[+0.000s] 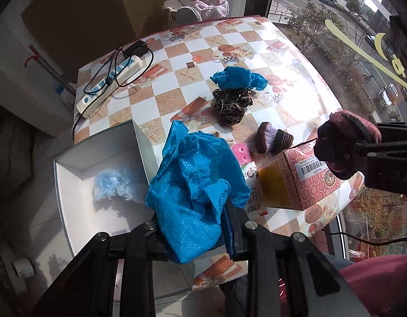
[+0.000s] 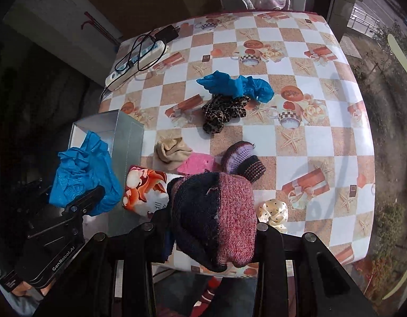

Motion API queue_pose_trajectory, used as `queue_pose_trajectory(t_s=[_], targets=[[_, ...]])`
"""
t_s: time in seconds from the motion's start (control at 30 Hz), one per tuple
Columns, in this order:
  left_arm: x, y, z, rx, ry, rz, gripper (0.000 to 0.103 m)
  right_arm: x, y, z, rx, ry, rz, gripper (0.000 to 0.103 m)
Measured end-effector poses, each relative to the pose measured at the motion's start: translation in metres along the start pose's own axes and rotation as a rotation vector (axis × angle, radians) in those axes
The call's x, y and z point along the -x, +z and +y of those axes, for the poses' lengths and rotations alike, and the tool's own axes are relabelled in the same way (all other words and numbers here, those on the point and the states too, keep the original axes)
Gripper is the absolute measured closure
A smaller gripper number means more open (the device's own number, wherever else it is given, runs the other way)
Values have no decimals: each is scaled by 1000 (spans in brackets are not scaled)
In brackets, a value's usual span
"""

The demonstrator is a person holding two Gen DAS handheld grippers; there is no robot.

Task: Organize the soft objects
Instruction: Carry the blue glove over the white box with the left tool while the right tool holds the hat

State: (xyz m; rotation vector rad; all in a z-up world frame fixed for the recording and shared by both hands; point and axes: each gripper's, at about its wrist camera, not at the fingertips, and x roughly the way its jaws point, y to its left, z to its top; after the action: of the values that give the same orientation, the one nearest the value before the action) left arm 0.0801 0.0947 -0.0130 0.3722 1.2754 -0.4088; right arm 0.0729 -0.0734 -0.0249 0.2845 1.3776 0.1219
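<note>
Our left tool (image 1: 195, 227) clamps a blue plastic cover (image 1: 195, 185); our right tool (image 2: 211, 227) grips a knitted sock (image 2: 216, 216), apparently above the bench (image 2: 322, 158).

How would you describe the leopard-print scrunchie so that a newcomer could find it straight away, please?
Start at the checked table and look to its middle, away from the grey box at the left edge. There a bunched leopard-print scrunchie lies against a crumpled blue cover. It is the only spotted brown-and-black piece; the neighbours are plain blue, beige or pink.
</note>
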Motion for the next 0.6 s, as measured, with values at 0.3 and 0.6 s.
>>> queue_pose_trajectory(t_s=[0.3, 0.6], targets=[[12, -22, 23, 58, 17, -48, 71, -13, -12, 53, 96, 36, 72, 65], [22, -40, 53, 144, 16, -79, 71, -18, -11, 81, 150, 14, 84, 65]])
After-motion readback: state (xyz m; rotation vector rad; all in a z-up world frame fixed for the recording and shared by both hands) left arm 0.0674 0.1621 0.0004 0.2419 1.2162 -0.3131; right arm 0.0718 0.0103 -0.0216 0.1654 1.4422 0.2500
